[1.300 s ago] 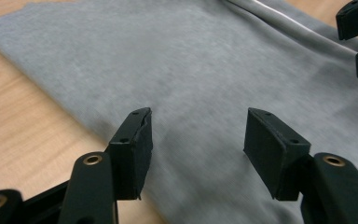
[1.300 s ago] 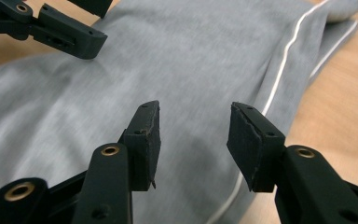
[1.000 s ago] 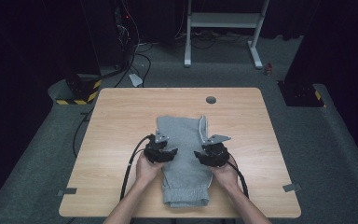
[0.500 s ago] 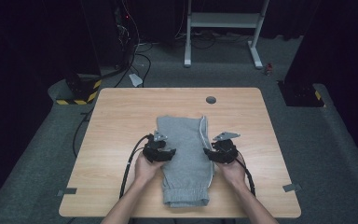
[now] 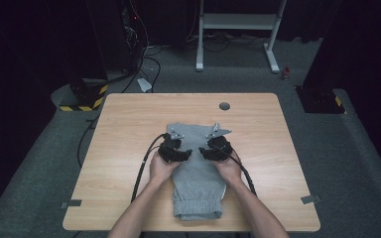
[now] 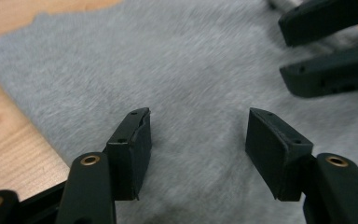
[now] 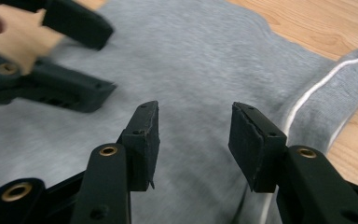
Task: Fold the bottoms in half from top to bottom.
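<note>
A folded grey garment (image 5: 197, 171) lies on the wooden table (image 5: 124, 134), running from just past the table's centre down toward 6 o'clock, where its ribbed, gathered end sits near the table's near edge. A pale stripe (image 7: 307, 100) runs along a fold on the garment's 3 o'clock side.

Both grippers hang over the garment's far half, near each other. The left gripper (image 5: 174, 151) is toward the 9 o'clock edge of the cloth, the right gripper (image 5: 216, 148) toward the 3 o'clock edge, each held in one hand with its black cable trailing back toward 6 o'clock.

In the left gripper view, the left gripper (image 6: 198, 140) has its jaws apart with only grey cloth showing in the gap; nothing is pinched. The other gripper's jaws appear at 2 o'clock in that view.

In the right gripper view, the right gripper (image 7: 193, 140) likewise has its jaws apart over the cloth, having just been opening, with no fabric clamped between them. The stripe lies at its 3 o'clock.

A dark round grommet (image 5: 224, 106) sits in the table beyond the garment, at about 12 o'clock.
</note>
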`<act>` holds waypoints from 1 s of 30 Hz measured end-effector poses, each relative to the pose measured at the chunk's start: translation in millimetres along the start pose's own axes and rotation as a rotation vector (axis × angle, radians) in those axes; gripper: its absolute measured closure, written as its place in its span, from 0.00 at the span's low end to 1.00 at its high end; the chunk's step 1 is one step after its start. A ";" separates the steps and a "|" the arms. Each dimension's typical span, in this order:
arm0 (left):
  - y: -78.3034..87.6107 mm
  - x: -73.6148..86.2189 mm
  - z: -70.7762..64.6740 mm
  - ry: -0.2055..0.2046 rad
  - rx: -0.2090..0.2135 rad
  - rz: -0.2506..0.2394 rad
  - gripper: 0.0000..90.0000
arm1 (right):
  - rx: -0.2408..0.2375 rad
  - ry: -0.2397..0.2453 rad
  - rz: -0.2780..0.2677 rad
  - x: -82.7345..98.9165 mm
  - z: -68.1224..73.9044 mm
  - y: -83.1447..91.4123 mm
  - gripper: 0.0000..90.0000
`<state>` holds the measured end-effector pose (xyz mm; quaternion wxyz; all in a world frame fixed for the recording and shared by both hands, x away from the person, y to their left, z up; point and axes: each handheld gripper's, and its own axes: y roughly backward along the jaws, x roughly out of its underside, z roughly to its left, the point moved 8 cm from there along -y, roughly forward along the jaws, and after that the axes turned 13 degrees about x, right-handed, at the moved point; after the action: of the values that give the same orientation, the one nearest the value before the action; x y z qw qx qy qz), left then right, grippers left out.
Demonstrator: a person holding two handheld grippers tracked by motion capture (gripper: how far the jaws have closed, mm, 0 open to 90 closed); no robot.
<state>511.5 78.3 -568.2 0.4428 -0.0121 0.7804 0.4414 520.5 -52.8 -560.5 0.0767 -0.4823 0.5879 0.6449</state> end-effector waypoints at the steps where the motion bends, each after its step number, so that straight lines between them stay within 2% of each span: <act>1: -1.1 1.4 1.2 -0.001 -0.001 -0.001 0.45 | 0.006 -0.015 0.010 1.9 -3.3 -3.5 0.58; 4: -0.5 1.5 1.9 -0.011 -0.021 0.004 0.46 | 0.035 -0.062 0.054 12.3 -20.6 -9.6 0.58; 5: -0.4 1.9 2.6 -0.021 -0.029 0.008 0.46 | 0.031 -0.085 0.047 13.5 -27.0 -8.7 0.58; 7: 0.3 2.4 4.3 -0.028 -0.033 0.012 0.46 | 0.053 -0.111 0.053 15.5 -38.0 -5.5 0.58; 10: 1.5 4.2 8.4 -0.005 -0.035 0.018 0.45 | 0.106 -0.108 0.075 22.5 -51.3 -3.4 0.54; 12: 2.9 4.7 9.3 0.007 -0.028 0.019 0.45 | 0.082 -0.139 0.082 27.8 -56.6 -2.4 0.53; 13: 3.5 4.9 9.2 0.005 -0.030 0.023 0.45 | 0.076 -0.158 0.082 29.0 -58.2 -1.3 0.53; 20: 11.4 10.4 8.8 0.009 -0.028 0.034 0.44 | 0.075 -0.164 0.067 34.0 -59.9 3.0 0.53; 23: 13.4 14.0 9.5 0.025 -0.018 0.023 0.43 | 0.074 -0.163 0.061 35.5 -60.8 4.8 0.53; 27: 16.5 16.0 5.1 0.021 -0.013 0.007 0.43 | 0.083 -0.160 0.057 35.1 -58.9 7.8 0.53; 30: 21.6 16.1 -2.7 0.013 0.018 -0.016 0.44 | 0.041 -0.182 0.033 33.1 -55.1 16.8 0.53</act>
<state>491.1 95.6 -564.3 0.4415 -0.0172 0.7870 0.4305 521.3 -119.2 -564.0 0.1290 -0.4103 0.5993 0.6752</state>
